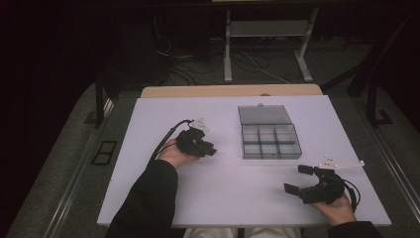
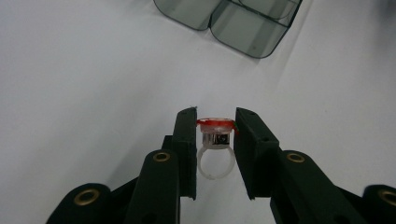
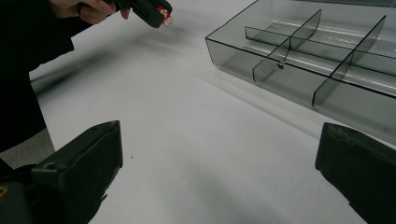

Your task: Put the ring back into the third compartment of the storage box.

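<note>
A small white plastic ring with a red top [image 2: 215,142] is pinched between the two black jaws of my left gripper [image 2: 215,126], which is shut on it above the white table. In the high view the left gripper [image 1: 210,149] is held left of the grey compartment box [image 1: 270,141], pointing toward it. The ring [image 3: 163,16] also shows at that gripper's tip in the right gripper view. My right gripper [image 1: 298,179] is near the front right of the table, jaws wide apart with nothing between them. The box [image 3: 303,60] lies ahead of it.
The box's hinged lid [image 1: 264,114] lies open and flat behind the compartments. A grey three-cornered plate [image 1: 341,162] tops the right gripper. The white table top [image 1: 148,163] ends close to the right hand. Desk legs and cables stand on the floor beyond.
</note>
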`<action>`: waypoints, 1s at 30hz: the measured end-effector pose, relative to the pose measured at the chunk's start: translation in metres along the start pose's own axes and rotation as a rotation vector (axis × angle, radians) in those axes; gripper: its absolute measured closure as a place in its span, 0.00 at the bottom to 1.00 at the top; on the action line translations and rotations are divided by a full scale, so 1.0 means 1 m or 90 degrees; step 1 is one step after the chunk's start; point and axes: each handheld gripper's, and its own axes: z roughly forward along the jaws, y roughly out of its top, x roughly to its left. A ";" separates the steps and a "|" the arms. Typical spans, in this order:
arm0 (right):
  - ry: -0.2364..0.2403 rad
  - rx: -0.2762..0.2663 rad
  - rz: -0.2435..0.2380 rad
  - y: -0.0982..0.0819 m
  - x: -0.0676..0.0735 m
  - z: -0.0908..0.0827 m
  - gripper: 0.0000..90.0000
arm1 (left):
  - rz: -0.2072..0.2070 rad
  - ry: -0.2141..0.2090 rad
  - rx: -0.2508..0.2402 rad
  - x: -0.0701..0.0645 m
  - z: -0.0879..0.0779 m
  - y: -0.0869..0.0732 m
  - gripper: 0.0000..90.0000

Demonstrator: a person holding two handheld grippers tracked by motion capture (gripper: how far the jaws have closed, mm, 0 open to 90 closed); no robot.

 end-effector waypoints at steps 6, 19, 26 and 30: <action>0.000 0.000 0.000 0.000 0.000 0.000 0.01 | 0.004 0.000 -0.015 -0.001 -0.003 0.011 0.77; 0.001 -0.002 0.000 0.000 0.000 0.000 0.01 | 0.027 -0.005 -0.038 -0.007 -0.003 0.036 0.77; 0.002 -0.001 0.000 0.000 0.000 0.000 0.01 | 0.031 -0.006 -0.054 -0.009 -0.004 0.045 0.77; 0.002 -0.001 0.000 0.000 0.000 0.000 0.01 | 0.041 -0.009 -0.055 -0.011 -0.003 0.052 0.77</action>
